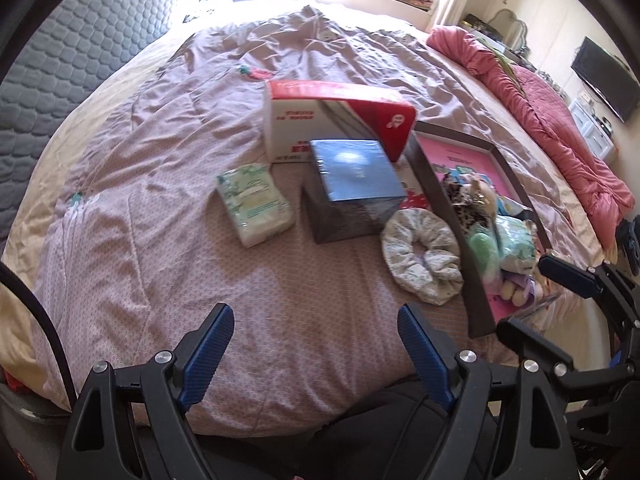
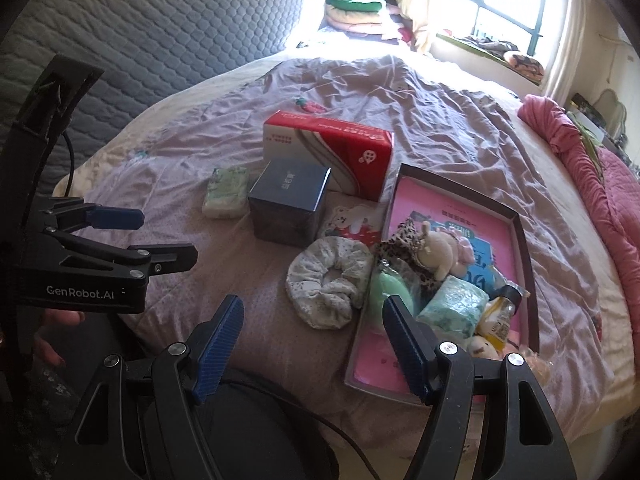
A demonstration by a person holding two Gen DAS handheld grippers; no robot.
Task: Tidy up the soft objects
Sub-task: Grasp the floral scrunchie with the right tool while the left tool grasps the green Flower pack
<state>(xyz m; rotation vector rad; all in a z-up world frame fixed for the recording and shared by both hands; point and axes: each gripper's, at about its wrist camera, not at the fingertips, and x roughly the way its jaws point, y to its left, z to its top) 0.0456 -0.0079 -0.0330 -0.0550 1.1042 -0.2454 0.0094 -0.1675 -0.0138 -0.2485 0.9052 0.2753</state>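
A shallow brown tray with a pink bottom (image 2: 524,220) (image 1: 432,184) lies on the bed and holds a plush toy (image 2: 438,250), a leopard scrunchie (image 2: 396,254), a green round soft thing (image 2: 386,290), a tissue pack (image 2: 454,306) and a small bottle (image 2: 502,310). A floral scrunchie (image 1: 420,258) (image 2: 328,284) lies just left of the tray. A second tissue pack (image 1: 254,204) (image 2: 224,192) lies further left. My left gripper (image 1: 316,316) is open and empty near the bed's front edge. My right gripper (image 2: 314,306) is open and empty, close in front of the floral scrunchie.
A dark blue box (image 1: 354,184) (image 2: 290,200) and a red and white tissue box (image 1: 340,120) (image 2: 328,148) stand behind the soft things. A pink quilt (image 1: 552,120) lies along the bed's right side. A grey quilted headboard (image 2: 140,40) is at the left.
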